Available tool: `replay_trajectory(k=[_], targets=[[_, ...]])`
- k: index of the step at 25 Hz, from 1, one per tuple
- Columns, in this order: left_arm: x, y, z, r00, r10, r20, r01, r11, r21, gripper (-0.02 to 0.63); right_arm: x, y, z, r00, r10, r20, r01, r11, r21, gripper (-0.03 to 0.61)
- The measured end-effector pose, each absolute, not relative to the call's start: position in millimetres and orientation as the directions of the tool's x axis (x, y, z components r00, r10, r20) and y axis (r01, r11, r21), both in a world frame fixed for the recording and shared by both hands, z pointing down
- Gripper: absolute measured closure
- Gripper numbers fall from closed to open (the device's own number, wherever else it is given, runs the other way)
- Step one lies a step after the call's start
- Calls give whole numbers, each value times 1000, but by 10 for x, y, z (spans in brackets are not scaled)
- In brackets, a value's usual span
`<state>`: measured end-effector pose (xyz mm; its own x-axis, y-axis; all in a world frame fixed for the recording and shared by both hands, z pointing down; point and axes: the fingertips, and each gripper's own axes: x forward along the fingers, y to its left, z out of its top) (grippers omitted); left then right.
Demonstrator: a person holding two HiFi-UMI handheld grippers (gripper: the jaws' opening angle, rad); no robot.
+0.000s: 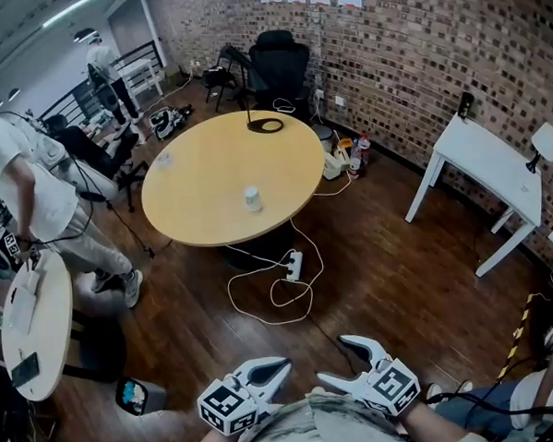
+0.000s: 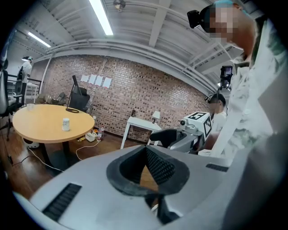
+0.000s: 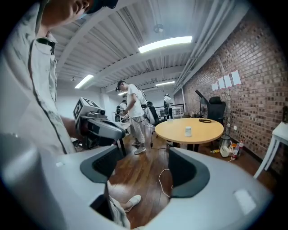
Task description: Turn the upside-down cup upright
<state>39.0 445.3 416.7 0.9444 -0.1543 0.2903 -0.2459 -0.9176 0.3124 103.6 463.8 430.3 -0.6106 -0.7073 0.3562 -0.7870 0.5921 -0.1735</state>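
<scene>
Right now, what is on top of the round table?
A small white cup stands near the middle, a black ring-shaped thing lies at the far edge, and a pale object at the left edge. What the cup covers cannot be seen.

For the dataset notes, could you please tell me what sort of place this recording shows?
Probably a shared office or lab space: a red-brown brick wall, a round light-wood table, a black office chair and a white rectangular desk.
</scene>
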Motion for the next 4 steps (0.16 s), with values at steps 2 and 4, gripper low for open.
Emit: replay_trajectory(k=[2,4], targets=[[441,4569,4121,950,-152,272,-238,-918,317,607,1041,4729,4299,-613,-706,355,-786,592,-178,222],[481,4696,4099,955,-143,259,-224,-920,320,607,1036,4823,4290,-616,-706,350,-784,594,-181,222]])
